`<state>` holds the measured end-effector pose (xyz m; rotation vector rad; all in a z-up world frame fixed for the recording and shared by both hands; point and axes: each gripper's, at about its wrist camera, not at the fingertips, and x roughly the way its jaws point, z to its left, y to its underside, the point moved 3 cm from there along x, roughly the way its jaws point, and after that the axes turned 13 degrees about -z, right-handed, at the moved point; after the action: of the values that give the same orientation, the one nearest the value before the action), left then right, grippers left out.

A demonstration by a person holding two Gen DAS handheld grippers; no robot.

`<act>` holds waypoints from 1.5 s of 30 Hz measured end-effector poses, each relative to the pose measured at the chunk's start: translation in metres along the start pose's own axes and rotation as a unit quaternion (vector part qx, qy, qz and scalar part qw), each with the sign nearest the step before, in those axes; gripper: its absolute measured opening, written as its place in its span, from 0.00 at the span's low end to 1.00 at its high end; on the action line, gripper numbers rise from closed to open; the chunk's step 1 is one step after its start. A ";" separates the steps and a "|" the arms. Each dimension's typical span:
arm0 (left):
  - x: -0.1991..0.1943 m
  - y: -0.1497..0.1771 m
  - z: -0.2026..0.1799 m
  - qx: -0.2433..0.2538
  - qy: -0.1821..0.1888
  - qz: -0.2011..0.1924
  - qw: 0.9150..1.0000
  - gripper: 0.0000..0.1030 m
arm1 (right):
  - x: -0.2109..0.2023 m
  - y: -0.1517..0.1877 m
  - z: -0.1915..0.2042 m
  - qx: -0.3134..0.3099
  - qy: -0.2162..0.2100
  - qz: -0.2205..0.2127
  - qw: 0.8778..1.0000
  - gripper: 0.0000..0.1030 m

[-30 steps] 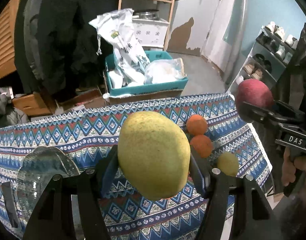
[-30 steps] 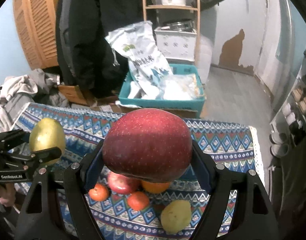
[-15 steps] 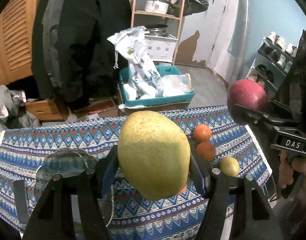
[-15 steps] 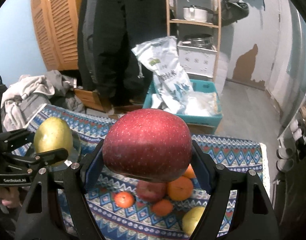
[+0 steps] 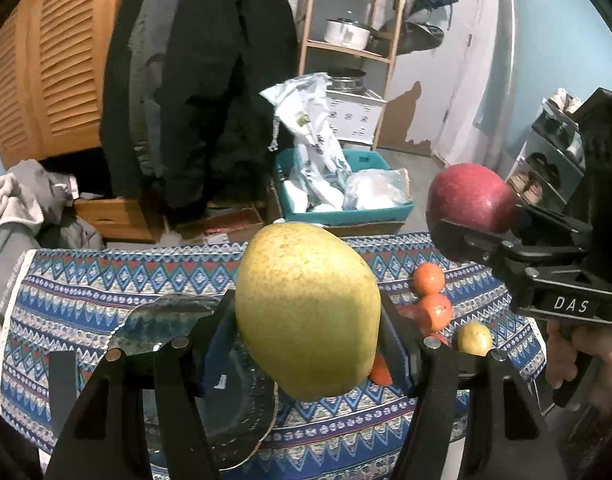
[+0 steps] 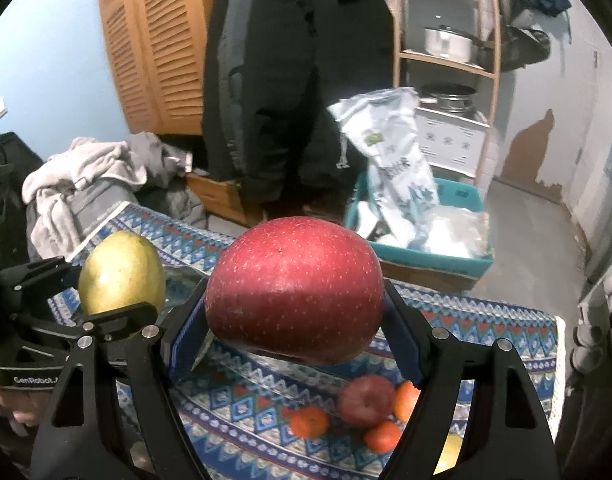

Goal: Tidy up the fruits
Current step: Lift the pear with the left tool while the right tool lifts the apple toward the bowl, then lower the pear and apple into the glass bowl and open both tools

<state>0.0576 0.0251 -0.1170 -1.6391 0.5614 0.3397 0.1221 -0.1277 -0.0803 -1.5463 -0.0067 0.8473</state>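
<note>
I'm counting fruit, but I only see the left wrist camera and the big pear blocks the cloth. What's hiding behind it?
Observer: A second red apple lies on the cloth.
Operator: Is it touching anything?
Observer: An orange looks pressed against its right side in the right wrist view.
Operator: Is the other apple held well?
Observer: The right gripper has a blue pad on each side of the held apple.

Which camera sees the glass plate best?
The left wrist view. There the glass plate lies on the patterned tablecloth, its scalloped rim showing on both sides of the left tongs holding the yellow pear. In the right wrist view only a dim sliver shows behind the red apple.
</note>
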 end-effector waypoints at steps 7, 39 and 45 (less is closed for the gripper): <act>-0.006 0.005 0.030 -0.023 -0.016 -0.001 1.000 0.65 | 0.018 -0.003 0.030 -0.010 -0.025 0.009 1.000 0.77; 0.020 0.095 0.166 -0.112 -0.100 0.091 0.984 0.65 | 0.162 0.060 0.145 -0.030 -0.119 0.142 0.982 0.77; 0.035 0.116 0.177 -0.117 -0.106 0.118 0.980 0.65 | 0.184 0.091 0.156 -0.033 -0.124 0.184 0.974 0.77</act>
<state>0.0414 0.1847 -0.2588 -1.7358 0.5700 0.7705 0.1340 0.0763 -0.2380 -1.5164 0.0741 1.3434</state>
